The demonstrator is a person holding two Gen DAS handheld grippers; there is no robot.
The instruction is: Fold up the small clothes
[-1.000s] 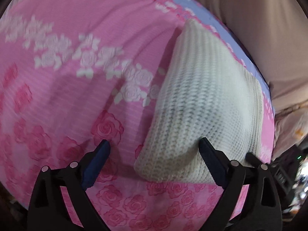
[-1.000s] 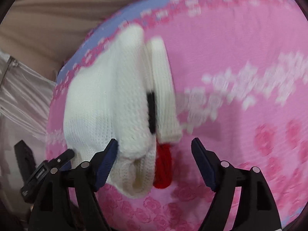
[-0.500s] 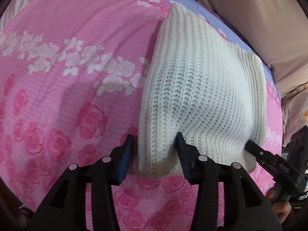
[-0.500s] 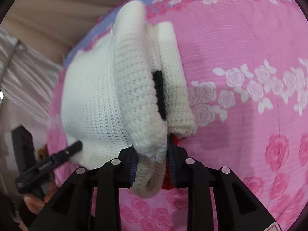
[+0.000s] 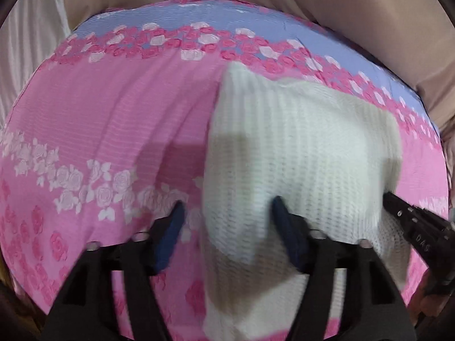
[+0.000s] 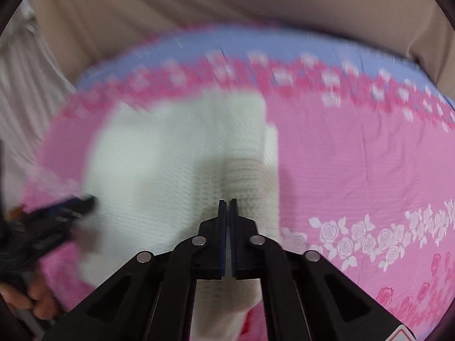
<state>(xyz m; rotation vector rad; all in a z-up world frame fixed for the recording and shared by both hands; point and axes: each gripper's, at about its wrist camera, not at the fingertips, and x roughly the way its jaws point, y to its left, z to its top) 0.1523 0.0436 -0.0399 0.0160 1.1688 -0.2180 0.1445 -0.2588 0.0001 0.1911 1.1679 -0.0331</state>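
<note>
Between left gripper (image 5: 227, 236) pads – white sweater (image 5: 298, 153) edge

Soft even light, motion blur, fisheye-warped edges.

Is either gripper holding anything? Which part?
Right gripper pinches the white knit garment at its near right edge. Whether the left gripper holds it is unclear.
</note>
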